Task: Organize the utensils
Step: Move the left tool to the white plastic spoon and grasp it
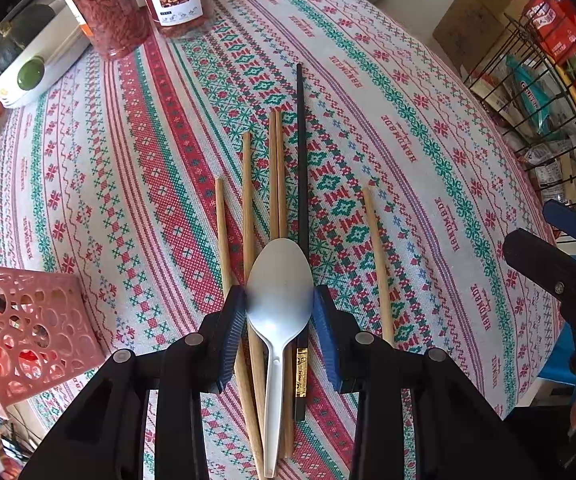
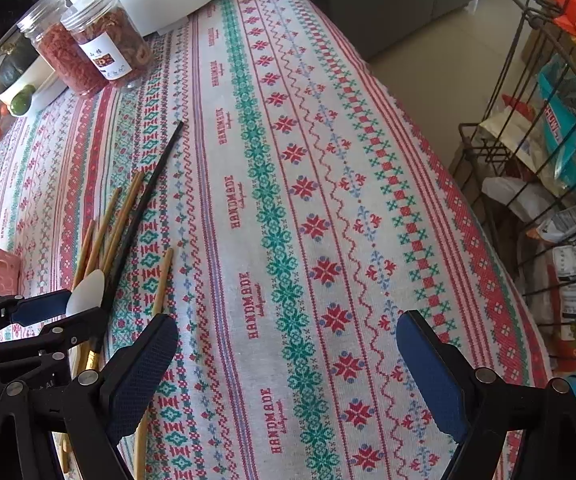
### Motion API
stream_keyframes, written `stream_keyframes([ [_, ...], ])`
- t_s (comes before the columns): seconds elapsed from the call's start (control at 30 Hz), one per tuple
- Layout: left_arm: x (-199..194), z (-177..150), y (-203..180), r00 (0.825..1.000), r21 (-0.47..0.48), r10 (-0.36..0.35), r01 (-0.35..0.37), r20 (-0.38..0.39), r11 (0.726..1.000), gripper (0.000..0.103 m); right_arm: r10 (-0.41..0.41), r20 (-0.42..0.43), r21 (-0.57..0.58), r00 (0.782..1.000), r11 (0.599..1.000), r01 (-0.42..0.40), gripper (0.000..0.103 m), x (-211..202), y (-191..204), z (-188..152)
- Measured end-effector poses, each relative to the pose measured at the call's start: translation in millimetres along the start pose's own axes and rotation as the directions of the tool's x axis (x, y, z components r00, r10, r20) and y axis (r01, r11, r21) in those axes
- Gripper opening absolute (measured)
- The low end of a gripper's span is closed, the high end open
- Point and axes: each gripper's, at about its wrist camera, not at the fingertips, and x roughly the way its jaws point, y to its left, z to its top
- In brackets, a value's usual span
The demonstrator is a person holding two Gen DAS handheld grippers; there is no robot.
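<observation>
With the left gripper (image 1: 279,308) closed on the bowl of the white plastic spoon (image 1: 279,280), I judge I'm at the pick-up step of sorting. In the left wrist view the spoon sits squarely between my blue pads (image 1: 235,312), its handle running back toward me over the wooden chopsticks (image 1: 247,216) and beside the black chopstick (image 1: 301,152). Next I'd need a clean lift, then a carry to the pink basket (image 1: 27,320) at my left, which I take to be the destination.

In the right wrist view, the right gripper (image 2: 283,356) hangs wide open over bare tablecloth (image 2: 328,160), holding nothing. The spoon (image 2: 85,292) lies well to its left, and one stray chopstick (image 2: 163,280) lies just beside its left finger.
</observation>
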Motion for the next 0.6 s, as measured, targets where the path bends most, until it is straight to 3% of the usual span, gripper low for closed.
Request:
stream_keyframes([
  [0.17,-32.0,-17.3,9.8,0.995,-0.004,-0.027,0.027,0.101,1.000,0.037,-0.003,-0.016,0.004,1.000,1.000,0.003,0.092,7.2,9.7,3.1],
  [0.4,-84.3,-71.0,36.7,0.967,-0.027,-0.077,0.087,0.244,0.996,0.037,0.005,-0.063,-0.046,0.998,0.999,-0.008,0.092,24.4,43.7,3.0],
  [0.6,-93.9,-110.7,62.8,0.946,-0.072,-0.096,0.125,0.311,0.990,0.037,0.012,-0.123,-0.108,0.992,0.994,-0.025,0.092,43.3,72.9,-5.1],
])
